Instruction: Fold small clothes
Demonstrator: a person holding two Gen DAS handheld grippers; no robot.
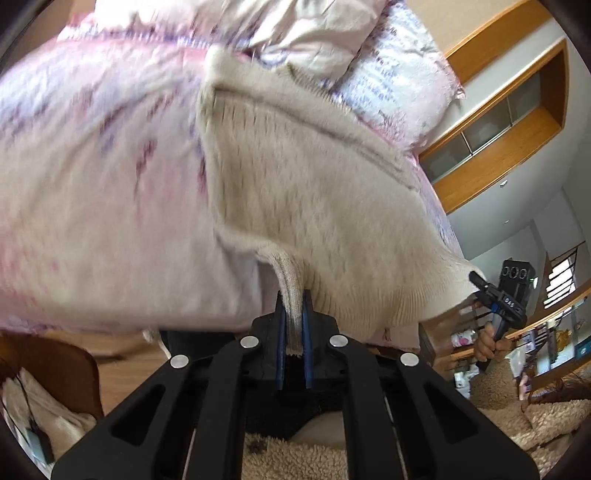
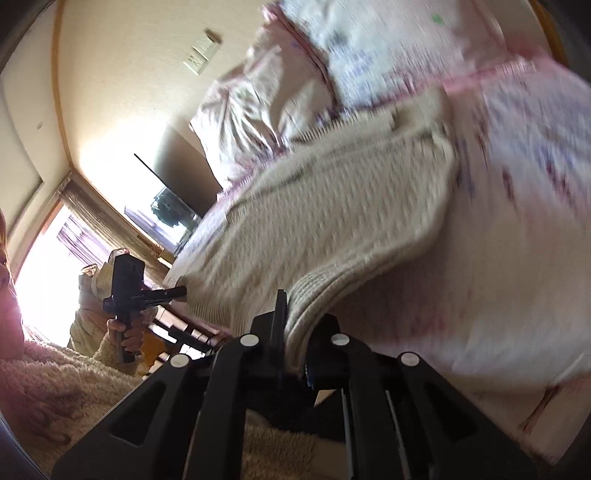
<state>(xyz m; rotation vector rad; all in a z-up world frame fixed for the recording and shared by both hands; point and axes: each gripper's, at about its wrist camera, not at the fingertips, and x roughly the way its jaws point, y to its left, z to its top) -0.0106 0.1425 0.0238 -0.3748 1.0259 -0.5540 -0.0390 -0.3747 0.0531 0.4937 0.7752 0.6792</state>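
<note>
A cream knit sweater (image 1: 295, 184) lies spread on a bed with a pink floral duvet (image 1: 92, 166). My left gripper (image 1: 293, 310) is shut on the sweater's ribbed hem, which hangs pinched between the blue pads. In the right wrist view the same sweater (image 2: 332, 206) runs up the bed, and my right gripper (image 2: 295, 317) is shut on another stretch of the ribbed hem. Each view shows the other gripper at the hem's far corner: the right gripper (image 1: 476, 277) and the left gripper (image 2: 181, 291). The hem is lifted off the bed's near edge between them.
Crumpled pale pillows (image 1: 314, 29) sit at the bed's head. A wooden wall shelf (image 1: 509, 122) is on the right, wooden floor (image 1: 122, 354) below the bed edge. A bright window (image 2: 48, 258) and a dark screen (image 2: 177, 173) are on the left. The person's fleece sleeve (image 1: 498, 384) is close.
</note>
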